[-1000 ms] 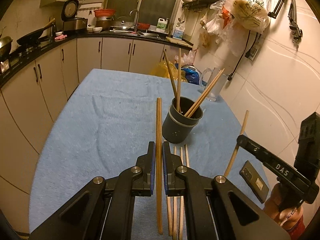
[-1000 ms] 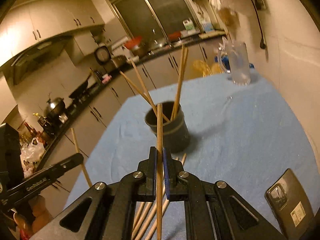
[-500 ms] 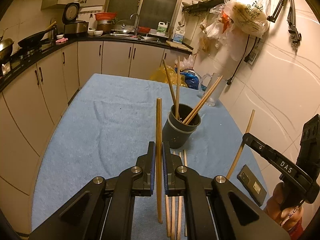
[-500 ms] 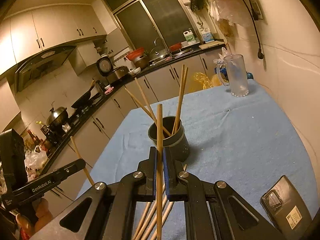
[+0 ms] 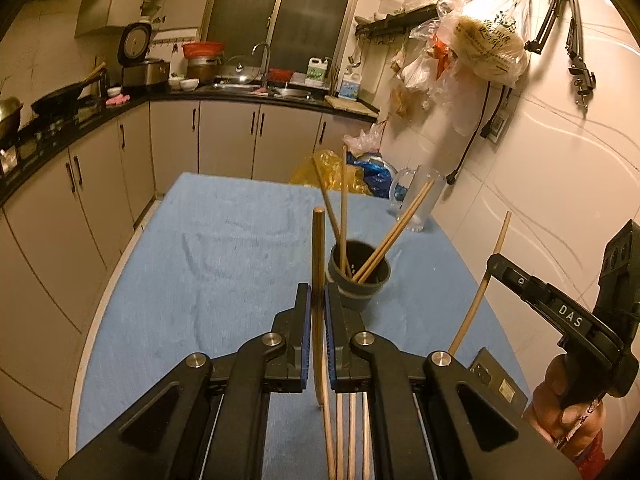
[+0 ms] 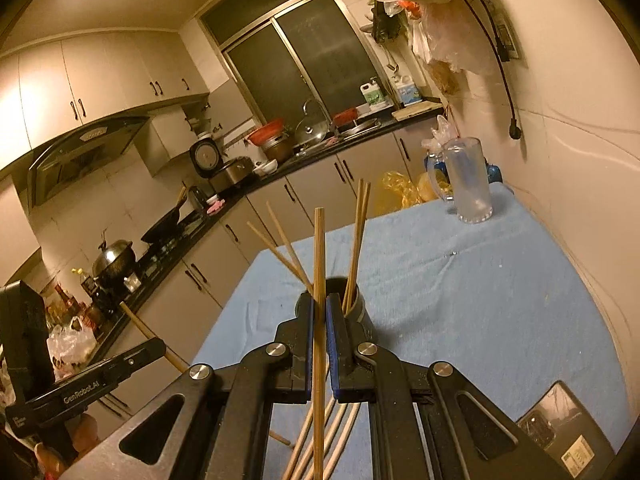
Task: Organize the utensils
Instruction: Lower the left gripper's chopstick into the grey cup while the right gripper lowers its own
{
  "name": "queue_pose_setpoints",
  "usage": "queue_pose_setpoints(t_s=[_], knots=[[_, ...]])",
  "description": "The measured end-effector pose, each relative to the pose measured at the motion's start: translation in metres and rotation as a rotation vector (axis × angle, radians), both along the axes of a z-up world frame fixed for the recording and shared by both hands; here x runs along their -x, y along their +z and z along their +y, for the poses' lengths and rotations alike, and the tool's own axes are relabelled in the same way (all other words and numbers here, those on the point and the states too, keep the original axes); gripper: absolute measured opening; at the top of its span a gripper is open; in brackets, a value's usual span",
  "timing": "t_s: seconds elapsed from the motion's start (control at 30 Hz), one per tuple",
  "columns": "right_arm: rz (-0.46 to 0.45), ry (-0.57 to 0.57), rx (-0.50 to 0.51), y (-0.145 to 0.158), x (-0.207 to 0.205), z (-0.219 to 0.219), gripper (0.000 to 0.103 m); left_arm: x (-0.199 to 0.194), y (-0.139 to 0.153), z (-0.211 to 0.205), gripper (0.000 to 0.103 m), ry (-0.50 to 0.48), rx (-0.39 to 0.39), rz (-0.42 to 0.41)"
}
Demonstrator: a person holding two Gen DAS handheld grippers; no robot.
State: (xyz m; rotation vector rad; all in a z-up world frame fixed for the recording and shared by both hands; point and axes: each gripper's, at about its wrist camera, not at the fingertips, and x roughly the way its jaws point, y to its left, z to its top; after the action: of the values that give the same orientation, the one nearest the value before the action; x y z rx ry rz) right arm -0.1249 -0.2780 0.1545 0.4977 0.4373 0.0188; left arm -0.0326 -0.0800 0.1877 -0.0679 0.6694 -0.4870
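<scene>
A dark round utensil cup stands mid-table on the blue cloth with several wooden chopsticks leaning in it. My left gripper is shut on one upright chopstick, raised above the table just short of the cup. My right gripper is likewise shut on a chopstick held upright in front of the cup. Several loose chopsticks lie on the cloth below the grippers. In the left wrist view the right gripper's arm and its chopstick show at the right.
A clear glass jug stands at the table's far right corner. A black phone lies on the cloth near right. Wall at right; cabinets and counter at left and beyond.
Both grippers have risen with their chopsticks; the cup and loose chopsticks sit lower and farther in both views. Grips unchanged.
</scene>
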Motion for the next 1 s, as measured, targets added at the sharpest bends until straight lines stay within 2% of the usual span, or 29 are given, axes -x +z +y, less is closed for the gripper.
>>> queue_pose_setpoints(t_s=[0.47,0.73,0.87,1.0], knots=[[-0.069,-0.081,-0.017,0.037,-0.033,-0.018,0.006,-0.026,0.052,-0.022,0.006,-0.040,0.027,-0.065],[-0.102,-0.143,-0.030,0.057,-0.065,-0.035,0.006,-0.059,0.084,-0.040,0.006,-0.043,0.057,-0.103],[-0.122,-0.169,-0.030,0.066,-0.081,-0.041,0.006,-0.074,0.091,-0.048,0.006,-0.044,0.071,-0.112],[-0.127,-0.192,-0.020,0.065,-0.095,-0.043,0.006,-0.091,0.081,-0.056,0.006,-0.046,0.079,-0.090]])
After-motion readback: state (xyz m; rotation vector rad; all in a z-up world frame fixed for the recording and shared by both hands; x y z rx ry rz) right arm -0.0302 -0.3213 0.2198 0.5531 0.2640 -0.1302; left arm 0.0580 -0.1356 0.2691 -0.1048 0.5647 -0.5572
